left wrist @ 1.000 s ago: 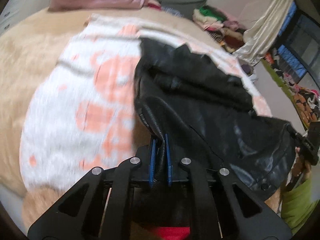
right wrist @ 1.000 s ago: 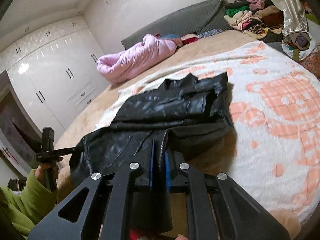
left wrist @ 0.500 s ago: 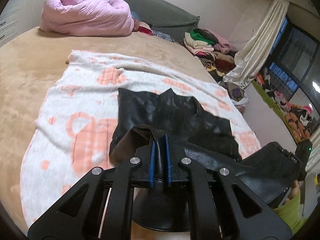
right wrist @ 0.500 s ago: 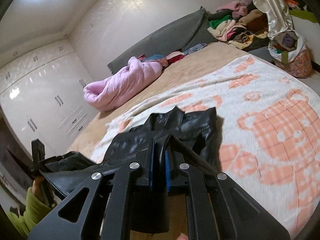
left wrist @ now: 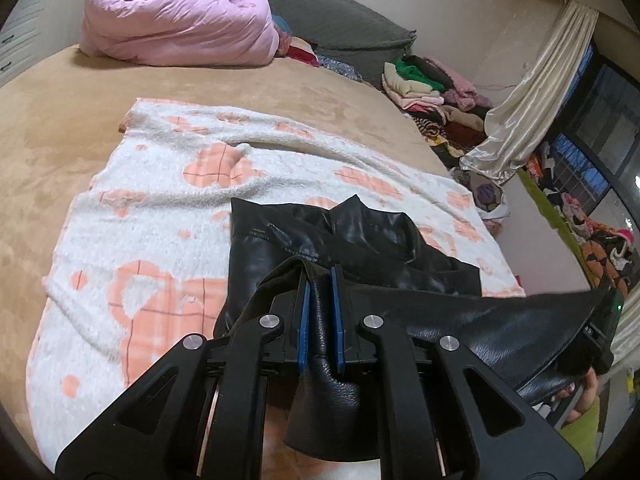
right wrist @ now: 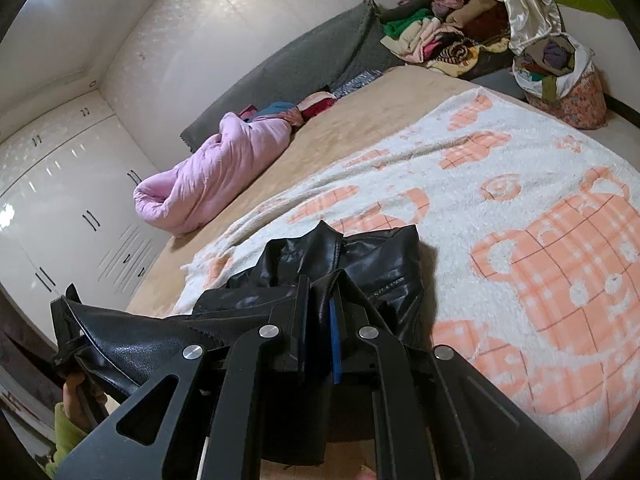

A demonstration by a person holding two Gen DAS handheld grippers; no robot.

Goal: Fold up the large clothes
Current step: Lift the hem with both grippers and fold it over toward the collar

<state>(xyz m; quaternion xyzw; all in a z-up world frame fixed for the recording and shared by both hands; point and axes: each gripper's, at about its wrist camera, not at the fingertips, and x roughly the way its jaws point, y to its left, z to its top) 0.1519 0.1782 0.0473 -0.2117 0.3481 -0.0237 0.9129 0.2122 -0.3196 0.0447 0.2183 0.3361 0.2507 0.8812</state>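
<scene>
Both tongs clamp a black leather jacket over the bed.

The left tongs and right tongs each pinch a fold of the black leather jacket between nearly closed blue pads, its hem lifted between them; its collar end lies on the white-and-orange blanket covering the bed.

A home bedroom: a wide bed with a tan cover, a rolled pink duvet, a grey headboard cushion, glossy white built-in wardrobes, heaped clothes and a satin curtain.
</scene>
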